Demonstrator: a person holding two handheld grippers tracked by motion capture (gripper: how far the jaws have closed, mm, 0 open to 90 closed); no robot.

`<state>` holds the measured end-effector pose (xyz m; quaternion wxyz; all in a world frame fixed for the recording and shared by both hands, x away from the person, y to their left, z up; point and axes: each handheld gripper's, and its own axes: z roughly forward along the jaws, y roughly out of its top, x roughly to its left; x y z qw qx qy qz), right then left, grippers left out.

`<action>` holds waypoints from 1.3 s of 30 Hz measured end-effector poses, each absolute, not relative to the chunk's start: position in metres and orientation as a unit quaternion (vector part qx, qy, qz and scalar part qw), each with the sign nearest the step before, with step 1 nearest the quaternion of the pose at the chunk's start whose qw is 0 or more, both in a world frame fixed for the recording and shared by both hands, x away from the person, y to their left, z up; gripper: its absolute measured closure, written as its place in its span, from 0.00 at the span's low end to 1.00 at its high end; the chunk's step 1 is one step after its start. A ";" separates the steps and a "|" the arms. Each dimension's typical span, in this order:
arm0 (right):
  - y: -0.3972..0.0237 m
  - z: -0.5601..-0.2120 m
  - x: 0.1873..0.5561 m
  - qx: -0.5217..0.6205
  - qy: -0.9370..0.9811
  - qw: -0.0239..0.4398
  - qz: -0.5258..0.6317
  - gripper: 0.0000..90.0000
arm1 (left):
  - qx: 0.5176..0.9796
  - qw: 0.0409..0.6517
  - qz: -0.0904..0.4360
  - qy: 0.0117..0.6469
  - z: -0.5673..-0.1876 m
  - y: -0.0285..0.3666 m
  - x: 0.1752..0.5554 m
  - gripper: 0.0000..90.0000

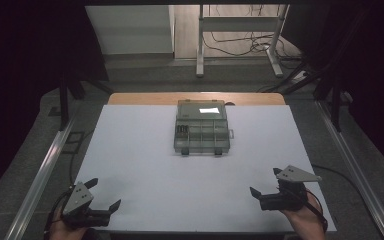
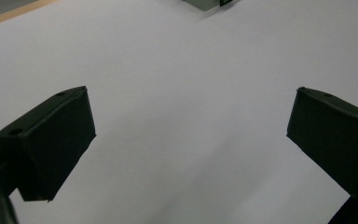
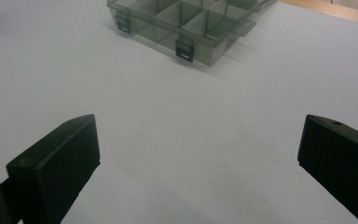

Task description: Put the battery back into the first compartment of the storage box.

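So the clear compartment box sits in the upper middle of the high view, on the white counter, lid closed and catching a bright patch of glare near its top edge; two dark latches hang off its near edge, and one small compartment on its left side holds something dark that's too small to make out.

Left gripper is down in the lower left corner of the high view, held in a hand at the near edge of the counter; its fingers are spread wide with nothing between them. In the left gripper view it's the same story — two black fingers far apart over bare white surface, and just a sliver of the box poking in at the top edge, right of centre.

Right gripper is in the lower right of the high view, grey three-cornered plate on top, also spread wide and holding nothing; the right gripper view shows its fingers at the bottom corners and the box in the upper middle of the frame, compartments and both latches visible.

Both grippers are well apart from the box — and from each other.
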<state>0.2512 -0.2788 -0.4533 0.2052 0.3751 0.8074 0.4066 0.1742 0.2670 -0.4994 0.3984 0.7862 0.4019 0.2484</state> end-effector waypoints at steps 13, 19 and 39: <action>-0.300 -0.454 0.233 0.404 0.793 0.218 0.400 0.00 | 0.786 0.398 0.248 0.402 -0.499 0.267 0.175 0.02; -0.306 -0.456 0.225 0.415 0.790 0.223 0.394 0.00 | 0.786 0.398 0.249 0.402 -0.499 0.267 0.175 0.02; -0.329 -0.461 0.205 0.444 0.774 0.246 0.378 0.00 | 0.787 0.398 0.249 0.401 -0.499 0.267 0.175 0.02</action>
